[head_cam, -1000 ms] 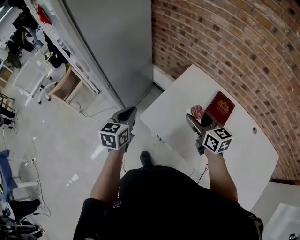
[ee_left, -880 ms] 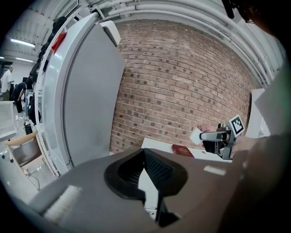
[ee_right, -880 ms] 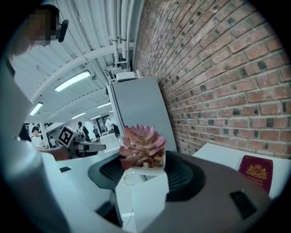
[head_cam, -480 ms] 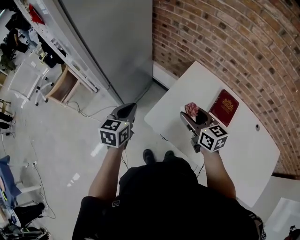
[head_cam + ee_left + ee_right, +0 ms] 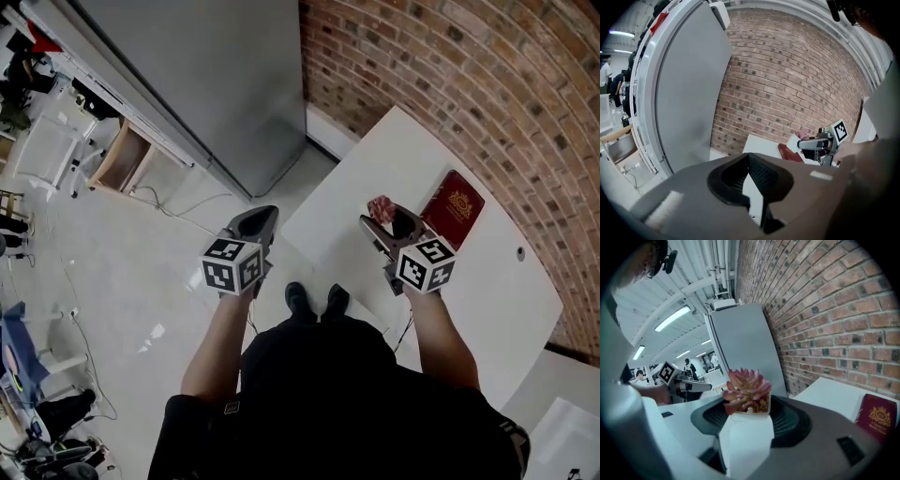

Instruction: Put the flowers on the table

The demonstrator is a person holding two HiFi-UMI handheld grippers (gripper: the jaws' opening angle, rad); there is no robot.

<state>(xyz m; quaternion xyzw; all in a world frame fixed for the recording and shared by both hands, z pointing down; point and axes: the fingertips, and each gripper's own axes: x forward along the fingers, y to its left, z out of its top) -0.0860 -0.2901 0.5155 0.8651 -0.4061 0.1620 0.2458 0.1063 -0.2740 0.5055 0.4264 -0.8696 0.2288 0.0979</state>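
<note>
A brick wall [image 5: 450,75] and a tall grey cabinet [image 5: 216,84] close off the corner where the white table [image 5: 375,155] stands. My right gripper [image 5: 387,228] is clamped on the small white pot [image 5: 745,437] of the flowers [image 5: 746,389], a pink-red succulent rosette. I hold it over the table, between the edge nearest me and the red booklet [image 5: 453,209] lying toward the wall-side edge.

The pot looks light and stiff, and its smooth, tapered sides could slip. The fleshy leaves would likely bruise or snap, so the walls below the rim are the place to grip, as I do now.

My left gripper [image 5: 253,223] hangs beyond the table's left edge, over the floor. Its jaws are drawn almost together on nothing.

The right gripper view shows the rosette, the pot's rim and my hold on it. The head view shows only a pink tuft, but it places the pot over the table. No view tells me whether the pot's base touches the top.
</note>
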